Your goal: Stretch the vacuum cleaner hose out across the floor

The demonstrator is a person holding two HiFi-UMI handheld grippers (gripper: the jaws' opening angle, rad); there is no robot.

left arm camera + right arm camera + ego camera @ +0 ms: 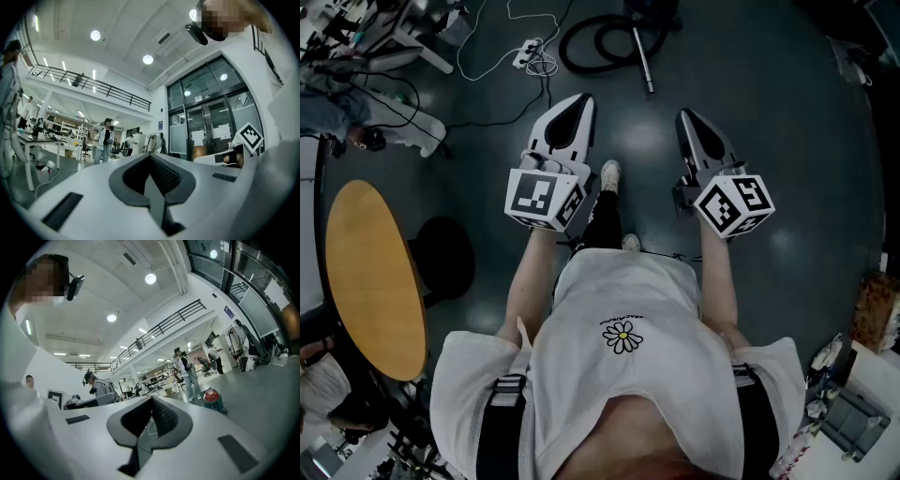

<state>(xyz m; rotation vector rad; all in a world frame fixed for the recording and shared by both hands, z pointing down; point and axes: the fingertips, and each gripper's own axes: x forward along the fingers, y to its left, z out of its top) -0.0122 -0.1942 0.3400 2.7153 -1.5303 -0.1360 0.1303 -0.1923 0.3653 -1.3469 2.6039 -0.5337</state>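
The head view is dim. The dark floor [787,141] ahead of both sets of jaws shows only faint, soft patches of reflected light, and the white shirt [623,375] behind them is the brightest area. Lines bow toward the edges and the corners go black.

The two gripper views are far brighter. Round ceiling lights [148,59] glow above the closed jaws of the left gripper [151,158], and others [150,278] above those of the right gripper [152,399], each with a small halo. Close to the lens the pale surfaces around the jaws are soft and evenly lit; the hall beyond is sharper. Both views curve strongly inside a black rim. Glass doors [206,131] right of the left jaws mirror lamps.
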